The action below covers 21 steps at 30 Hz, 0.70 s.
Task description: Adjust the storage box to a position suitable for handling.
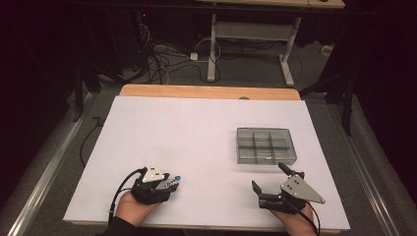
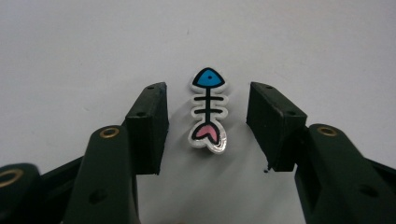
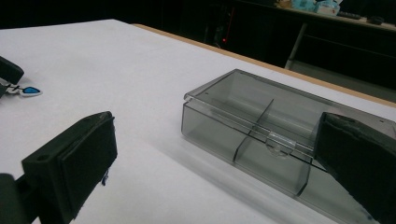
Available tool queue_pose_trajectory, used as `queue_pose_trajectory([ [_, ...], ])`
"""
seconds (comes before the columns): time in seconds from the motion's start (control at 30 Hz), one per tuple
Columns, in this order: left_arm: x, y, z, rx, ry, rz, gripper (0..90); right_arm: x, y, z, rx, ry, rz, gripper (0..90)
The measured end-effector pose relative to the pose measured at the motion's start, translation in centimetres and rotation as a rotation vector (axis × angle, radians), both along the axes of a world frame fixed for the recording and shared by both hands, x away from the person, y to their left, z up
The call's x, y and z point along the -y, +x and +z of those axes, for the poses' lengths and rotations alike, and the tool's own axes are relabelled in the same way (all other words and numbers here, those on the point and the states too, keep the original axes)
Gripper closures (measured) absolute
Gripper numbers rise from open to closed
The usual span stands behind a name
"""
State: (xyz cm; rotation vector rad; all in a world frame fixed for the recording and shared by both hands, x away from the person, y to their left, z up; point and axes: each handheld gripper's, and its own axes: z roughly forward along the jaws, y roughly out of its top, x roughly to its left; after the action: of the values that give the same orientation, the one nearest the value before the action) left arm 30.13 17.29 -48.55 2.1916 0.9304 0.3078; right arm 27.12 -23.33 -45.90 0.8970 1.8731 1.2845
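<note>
The white surface (image 1: 196, 128) lies open across its left and middle. A closed box (image 1: 266, 145) just ahead of the right tool (image 1: 270, 178) blocks the way forward there.

The fish-bone charm (image 2: 208, 110) lies flat on the surface (image 1: 196, 128), near its front edge at the left, between the parted jaws of the left hand-held gripper (image 1: 173, 183); neither jaw touches it. The compartment box (image 1: 266, 145) sits right of centre, well apart from the charm; the right hand-held gripper (image 1: 269, 179) rests just in front of it, jaws apart.
</note>
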Motion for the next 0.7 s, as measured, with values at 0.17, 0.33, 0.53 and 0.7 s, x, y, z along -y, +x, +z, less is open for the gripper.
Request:
queue_pose_trajectory([
  [0.17, -0.1, 0.2, -0.02, -0.005, -0.011, 0.002, 52.8, 0.05, 0.04, -0.03, -0.006, 0.007, -0.006, 0.1],
  [0.33, -0.08, 0.18, -0.06, 0.005, -0.007, -0.008, 63.5, 0.14, 0.16, -0.14, -0.009, 0.005, -0.008, 0.1],
  [0.53, 0.03, -0.05, -0.06, 0.008, -0.009, -0.024, 70.2, 0.09, 0.13, -0.13, -0.005, 0.001, -0.005, 0.1],
  [0.7, 0.06, -0.09, -0.04, 0.002, -0.016, -0.03, 70.4, 0.1, 0.13, -0.14, -0.006, 0.001, -0.006, 0.1],
])
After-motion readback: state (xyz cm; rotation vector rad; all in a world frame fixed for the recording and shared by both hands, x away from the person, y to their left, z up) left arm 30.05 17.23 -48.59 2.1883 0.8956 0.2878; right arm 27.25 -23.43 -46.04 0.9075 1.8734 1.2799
